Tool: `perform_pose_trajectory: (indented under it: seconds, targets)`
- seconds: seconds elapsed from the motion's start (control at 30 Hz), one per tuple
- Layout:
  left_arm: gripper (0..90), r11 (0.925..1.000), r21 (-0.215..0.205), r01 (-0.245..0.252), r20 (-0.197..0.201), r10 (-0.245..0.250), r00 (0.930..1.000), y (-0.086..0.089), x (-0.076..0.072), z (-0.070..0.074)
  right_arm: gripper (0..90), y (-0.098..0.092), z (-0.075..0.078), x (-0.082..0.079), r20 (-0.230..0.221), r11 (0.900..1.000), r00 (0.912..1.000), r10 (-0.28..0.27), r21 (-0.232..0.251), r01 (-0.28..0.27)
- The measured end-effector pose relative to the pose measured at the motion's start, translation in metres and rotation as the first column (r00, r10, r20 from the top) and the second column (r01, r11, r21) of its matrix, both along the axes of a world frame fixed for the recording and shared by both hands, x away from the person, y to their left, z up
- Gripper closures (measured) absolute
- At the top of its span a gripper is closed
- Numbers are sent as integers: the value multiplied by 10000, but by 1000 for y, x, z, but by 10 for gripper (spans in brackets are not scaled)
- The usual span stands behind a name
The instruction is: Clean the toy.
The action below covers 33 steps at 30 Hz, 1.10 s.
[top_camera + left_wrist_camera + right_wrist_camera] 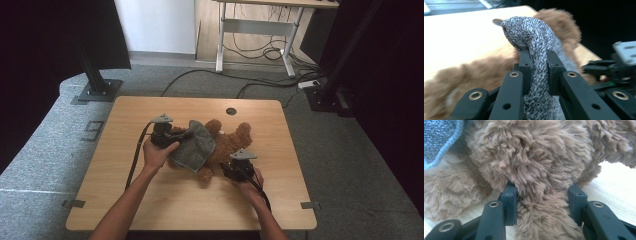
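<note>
The left gripper (172, 136) has its 2 fingers (525, 65) clamped narrow on a fold of the grey knitted cloth (534, 42). The cloth bunches up just past the fingertips and hangs down between them toward the camera. In the high view the cloth (194, 146) drapes over the middle of the brown plush bear (227, 145), spreading from the left gripper's fingers toward the right gripper (235, 167). Beyond the left fingers, brown fur shows on both sides of the cloth, with the pale counter (461, 37) behind it.

The right gripper's 2 fingers (510, 202) stand about half wide on either side of a furry limb of the bear (541, 215). The near finger is sunk into the fur, while the other finger (576, 202) sits at the limb's edge; whether both press firmly cannot be told. Above these fingers the bear's bulk rises, and a blue-edged corner of the cloth (439, 140) lies up and to their left. The bear rests on the counter (150, 200) between the 2 hands.
</note>
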State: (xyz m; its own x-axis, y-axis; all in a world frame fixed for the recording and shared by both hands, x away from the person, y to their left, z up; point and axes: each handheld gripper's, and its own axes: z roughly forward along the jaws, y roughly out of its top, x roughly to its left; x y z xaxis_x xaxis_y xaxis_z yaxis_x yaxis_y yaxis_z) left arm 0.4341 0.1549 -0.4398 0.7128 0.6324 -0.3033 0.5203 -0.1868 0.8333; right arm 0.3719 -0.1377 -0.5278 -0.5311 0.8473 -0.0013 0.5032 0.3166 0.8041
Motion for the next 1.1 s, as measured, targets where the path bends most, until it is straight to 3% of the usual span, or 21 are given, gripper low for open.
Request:
perform_pose_trajectory:
  seconds: [0.13,0.33,0.43,0.6,0.77,0.83,0.9,0.93,1.1]
  targets:
    - [777,9983,319,-487,-222,494,9985,11,7,-10,552,0,-1,-1,20,10000,10000,-16,11,16]
    - [775,9960,317,-838,-588,856,9946,32,14,-22,566,-1,-1,-1,70,10000,10000,58,34,-58]
    - [775,9934,501,-1032,-491,1057,9932,40,15,-21,571,-1,-1,-2,85,10000,9999,63,34,-64]
    - [777,9857,608,-1570,-783,1615,9838,61,20,-26,577,-2,-2,-2,90,10000,10000,39,54,-40]
    - [779,9763,985,-1927,-947,2019,9748,75,22,-34,578,-2,-2,-3,118,10000,9999,58,26,-59]
    - [781,9701,1143,-2142,-1086,2265,9679,80,23,-39,579,-2,-2,-3,122,10000,9999,52,33,-52]
    - [781,9693,1087,-2203,-1384,2343,9623,86,23,-46,579,-2,-2,-3,124,10000,9999,53,29,-53]
    - [782,9716,855,-2205,-1532,2315,9607,89,22,-50,580,-2,-3,-3,109,10000,9999,49,33,-50]
    - [784,9742,623,-2170,-1348,2236,9653,89,21,-43,581,-2,-3,-3,101,10000,9999,25,58,-26]
